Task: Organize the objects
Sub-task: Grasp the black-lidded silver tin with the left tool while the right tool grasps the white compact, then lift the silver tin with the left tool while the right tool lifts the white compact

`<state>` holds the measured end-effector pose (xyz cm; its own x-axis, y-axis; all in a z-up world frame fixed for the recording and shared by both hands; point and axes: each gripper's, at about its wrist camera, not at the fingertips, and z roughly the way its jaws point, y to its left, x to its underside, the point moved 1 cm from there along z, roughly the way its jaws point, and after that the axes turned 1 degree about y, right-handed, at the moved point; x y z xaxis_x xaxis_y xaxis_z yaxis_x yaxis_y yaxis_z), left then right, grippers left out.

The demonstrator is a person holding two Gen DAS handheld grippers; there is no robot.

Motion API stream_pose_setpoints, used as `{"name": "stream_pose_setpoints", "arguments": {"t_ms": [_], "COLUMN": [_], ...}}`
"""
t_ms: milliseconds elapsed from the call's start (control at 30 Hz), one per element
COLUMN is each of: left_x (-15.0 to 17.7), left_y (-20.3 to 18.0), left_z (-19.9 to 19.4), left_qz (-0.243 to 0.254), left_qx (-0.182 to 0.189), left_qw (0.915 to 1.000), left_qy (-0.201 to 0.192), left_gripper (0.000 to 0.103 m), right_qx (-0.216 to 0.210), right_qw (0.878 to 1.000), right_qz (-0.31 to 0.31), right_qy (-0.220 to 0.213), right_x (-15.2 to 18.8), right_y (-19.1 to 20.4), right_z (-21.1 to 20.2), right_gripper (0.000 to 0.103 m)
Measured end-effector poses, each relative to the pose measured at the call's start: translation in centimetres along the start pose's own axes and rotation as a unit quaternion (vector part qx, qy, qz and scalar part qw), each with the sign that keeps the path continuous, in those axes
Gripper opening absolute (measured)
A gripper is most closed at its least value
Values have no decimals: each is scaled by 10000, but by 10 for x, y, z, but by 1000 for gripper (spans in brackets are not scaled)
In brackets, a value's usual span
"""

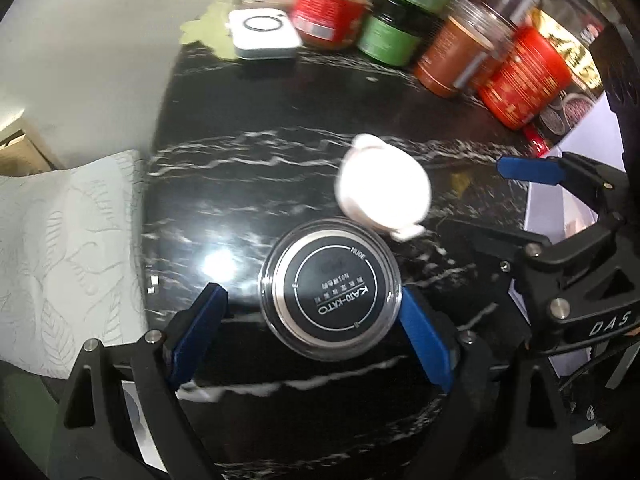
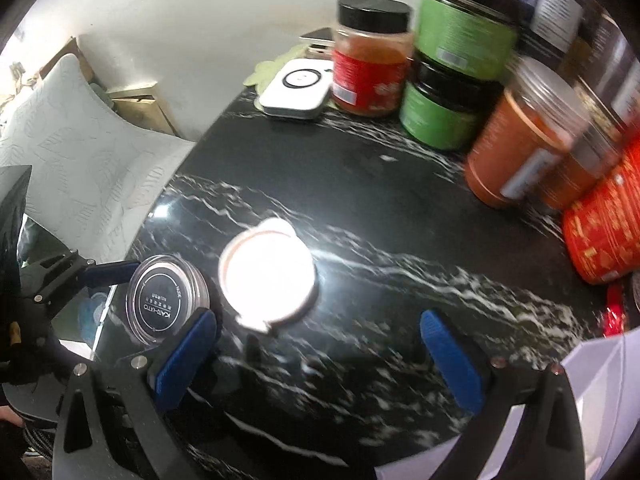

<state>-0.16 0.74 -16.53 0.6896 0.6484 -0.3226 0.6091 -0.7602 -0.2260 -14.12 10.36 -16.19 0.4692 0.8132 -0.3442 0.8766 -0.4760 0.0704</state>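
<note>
Straddling round black-lidded jar (image 1: pixel 329 289), left gripper (image 1: pixel 314 320) seen spread wide in left wrist view; right pad touching jar's rim or just beside it, cannot tell; left pad apart. White lid (image 1: pixel 382 184) lies just beyond jar on black marble table (image 1: pixel 280 100).

Right wrist view: right gripper (image 2: pixel 320 352) held open, nothing between fingers. White lid just right of jar; spice jars (image 2: pixel 520 132) grouped well beyond it.

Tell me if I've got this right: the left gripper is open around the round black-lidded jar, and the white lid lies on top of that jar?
Not quite. The white lid lies on the black table beside the jar, not on top of it; the right wrist view shows this. The rest holds: the left gripper is open around the jar.
</note>
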Motion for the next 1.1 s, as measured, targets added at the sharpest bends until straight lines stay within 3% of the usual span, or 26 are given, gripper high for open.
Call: {"name": "stream_pose_setpoints", "arguments": {"t_ms": [300,500,700,900,1033,1100], "left_x": [-8,-8,-6,-1,4,6], "left_y": [27,32,27,16,13,12], "left_z": [1,2,2,0,-2,-3], "left_qz": [-9,41,248,509,537,535], "left_qx": [-247,-280,-343,-279,-214,-281], "left_qw": [9997,9995,9987,9977,9977,9977], "left_qy": [-91,-154,-291,-353,-353,-316], "left_gripper": [88,88,87,70,68,69], "right_qx": [-48,-194,-177,-246,-386,-264], "right_qw": [10000,9996,9998,9997,9992,9994], "right_qz": [-21,75,60,79,134,155], "right_qy": [62,190,46,12,-32,-155], "right_x": [-16,-11,1,15,19,18], "right_y": [14,13,10,9,9,9], "right_z": [22,36,30,24,19,17], "right_gripper": [103,83,65,49,47,47]}}
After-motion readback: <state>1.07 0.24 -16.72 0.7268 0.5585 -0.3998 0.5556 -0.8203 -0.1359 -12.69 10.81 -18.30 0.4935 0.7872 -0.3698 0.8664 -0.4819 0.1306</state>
